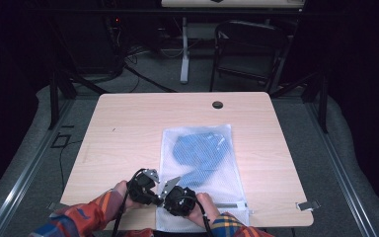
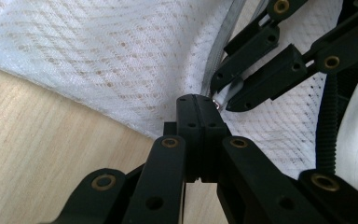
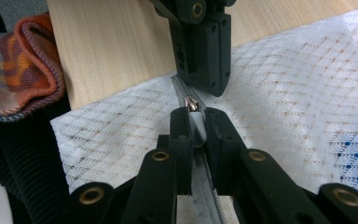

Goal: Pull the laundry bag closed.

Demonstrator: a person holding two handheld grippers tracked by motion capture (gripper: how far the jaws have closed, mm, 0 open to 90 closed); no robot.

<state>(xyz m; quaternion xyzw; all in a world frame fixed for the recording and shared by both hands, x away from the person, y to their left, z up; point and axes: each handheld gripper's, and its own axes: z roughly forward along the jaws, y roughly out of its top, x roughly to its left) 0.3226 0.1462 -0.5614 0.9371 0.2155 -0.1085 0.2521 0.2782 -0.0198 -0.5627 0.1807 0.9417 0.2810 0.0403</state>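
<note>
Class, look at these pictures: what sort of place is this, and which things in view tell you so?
Probably a lab or recording studio, not a home: a bare wooden table on a grey floor, dark curtains around it, cables on the floor and a black chair behind.

We note: near corner of white mesh bag (image 1: 197, 170) hidden under both hand-held grippers in high view. Zipper pull (image 3: 196, 127) half covered between jaws of right hand-held gripper (image 3: 196, 122); how firmly pinched, we cannot tell. What left hand-held gripper (image 2: 198, 105) clamps hidden between its closed jaws. Blue garment (image 1: 197, 150) blurred behind mesh beyond grippers; we cannot tell its kind. Plaid sleeve (image 3: 21, 65) cut off by left edge. Tabletop (image 1: 128, 133) near edge partly hidden behind forearms.
</note>
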